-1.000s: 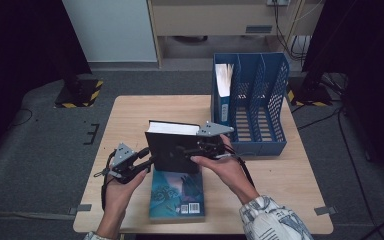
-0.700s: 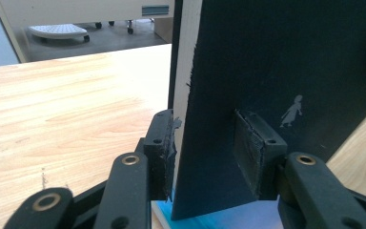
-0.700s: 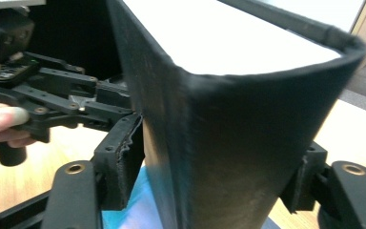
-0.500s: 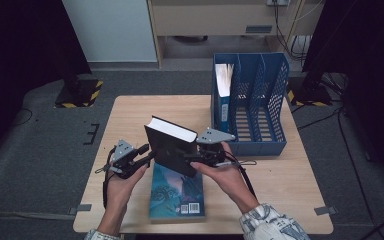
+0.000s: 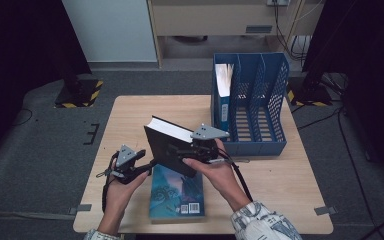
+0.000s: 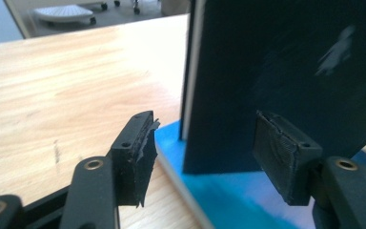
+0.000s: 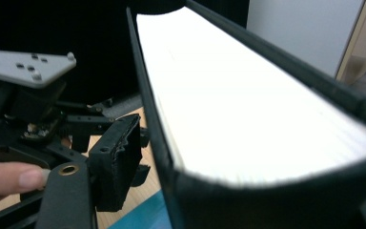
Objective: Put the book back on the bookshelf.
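The right hand reaches in from below, its right gripper clamped across the dark hardcover book, which stands tilted on its lower edge above the blue paperback lying flat on the wooden table. In the right gripper view one jaw sits a little off the cover, having just eased apart. The left gripper, low at the book's left corner, has just widened; its pads straddle the corner without pressing. The blue file rack stands near on the right; bare tabletop lies left and behind.
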Motion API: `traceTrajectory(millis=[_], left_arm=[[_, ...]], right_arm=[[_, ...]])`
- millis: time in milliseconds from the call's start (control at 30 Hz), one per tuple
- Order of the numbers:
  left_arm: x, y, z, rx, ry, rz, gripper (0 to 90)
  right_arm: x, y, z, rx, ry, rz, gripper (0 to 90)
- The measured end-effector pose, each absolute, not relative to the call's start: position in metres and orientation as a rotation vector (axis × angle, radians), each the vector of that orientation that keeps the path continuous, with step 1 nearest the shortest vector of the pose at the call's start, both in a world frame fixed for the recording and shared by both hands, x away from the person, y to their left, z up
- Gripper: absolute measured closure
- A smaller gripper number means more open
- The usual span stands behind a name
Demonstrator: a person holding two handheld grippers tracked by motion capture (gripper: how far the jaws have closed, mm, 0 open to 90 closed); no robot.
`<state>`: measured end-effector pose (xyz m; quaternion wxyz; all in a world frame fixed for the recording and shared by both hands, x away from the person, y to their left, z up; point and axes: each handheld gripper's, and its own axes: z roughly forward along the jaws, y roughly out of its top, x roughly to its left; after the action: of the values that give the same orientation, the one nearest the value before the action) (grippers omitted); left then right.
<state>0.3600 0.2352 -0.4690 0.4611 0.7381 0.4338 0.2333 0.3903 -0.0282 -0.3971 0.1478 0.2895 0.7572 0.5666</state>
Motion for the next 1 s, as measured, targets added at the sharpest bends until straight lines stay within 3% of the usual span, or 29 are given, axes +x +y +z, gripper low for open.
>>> traceTrajectory(millis=[433,633,1000], left_arm=[[0.368,0.254,-0.480,1.838,1.156,0.591,35.8],[0.368,0.254,-0.481,1.847,1.157,0.591,35.8],[0.370,0.256,-0.483,1.854,1.170,0.592,35.0]], right_arm=[[0.397,-0.025,-0.397,0.854,2.173,1.693,34.2],[0.397,-0.028,-0.397,0.826,2.205,1.729,46.6],[0.399,-0.027,-0.394,0.867,2.179,1.698,50.8]])
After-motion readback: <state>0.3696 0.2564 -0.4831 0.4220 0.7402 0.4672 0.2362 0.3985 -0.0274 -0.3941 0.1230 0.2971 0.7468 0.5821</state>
